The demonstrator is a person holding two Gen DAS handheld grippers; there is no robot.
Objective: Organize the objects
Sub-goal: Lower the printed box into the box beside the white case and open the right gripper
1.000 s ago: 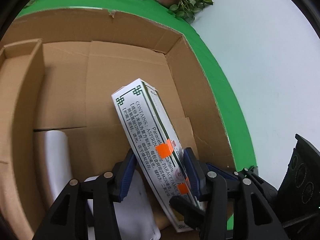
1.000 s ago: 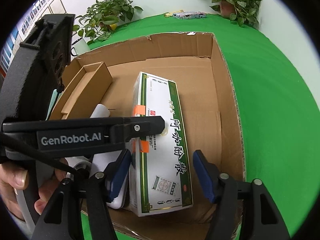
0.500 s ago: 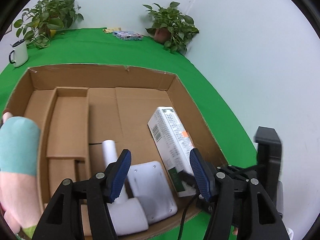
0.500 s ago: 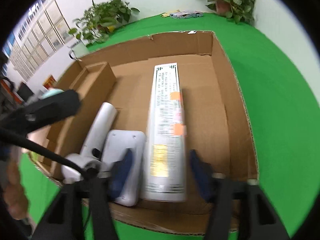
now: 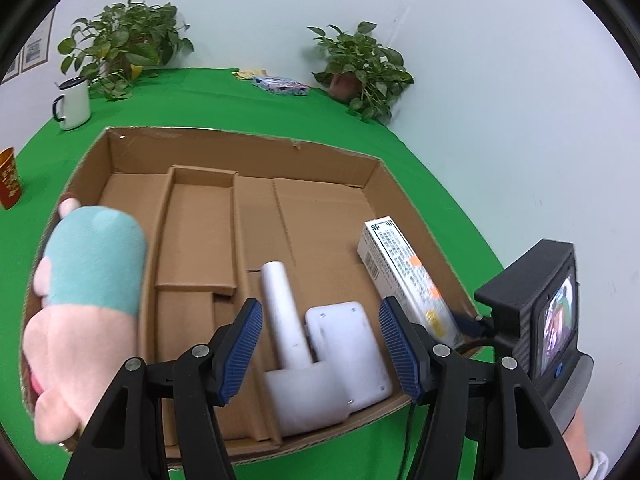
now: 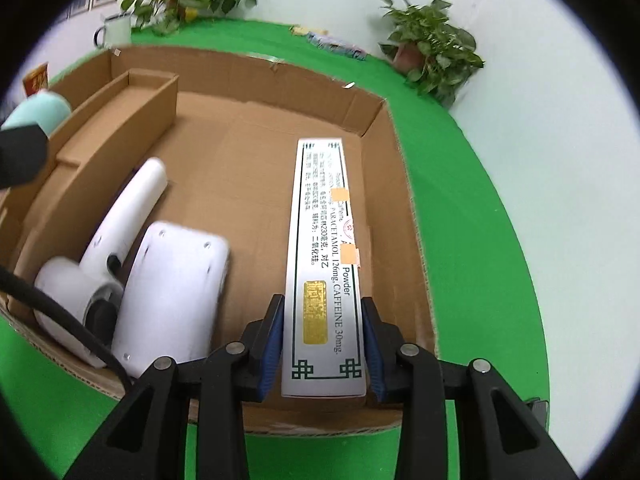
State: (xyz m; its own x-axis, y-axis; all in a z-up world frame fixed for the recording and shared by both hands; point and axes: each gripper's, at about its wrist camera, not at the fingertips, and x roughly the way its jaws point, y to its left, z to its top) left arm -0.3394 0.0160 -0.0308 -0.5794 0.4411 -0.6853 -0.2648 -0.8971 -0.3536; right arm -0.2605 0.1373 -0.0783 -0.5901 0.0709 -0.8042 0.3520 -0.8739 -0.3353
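A long white medicine box (image 6: 320, 240) with green trim stands on its narrow side along the right wall of an open cardboard box (image 6: 240, 72). My right gripper (image 6: 323, 344) grips the medicine box's near end, its blue pads on both sides and the jaws still closing. The left wrist view shows the same medicine box (image 5: 404, 272) at the right. My left gripper (image 5: 320, 344) hovers open above the cardboard box's (image 5: 240, 148) near edge with nothing between its fingers. Below it lie a white hair dryer (image 5: 288, 340) and a flat white device (image 5: 348, 352).
A teal and pink plush toy (image 5: 88, 280) fills the cardboard box's left side beside an inner cardboard tray (image 5: 196, 232). On the green cloth behind stand a white mug (image 5: 74, 102), a red cup (image 5: 8, 180), a colourful packet (image 5: 280, 85) and two potted plants (image 5: 360, 68).
My left gripper let go of the medicine box and pulled back and up. The medicine box turned onto its narrow side, and my right gripper closed on its near end.
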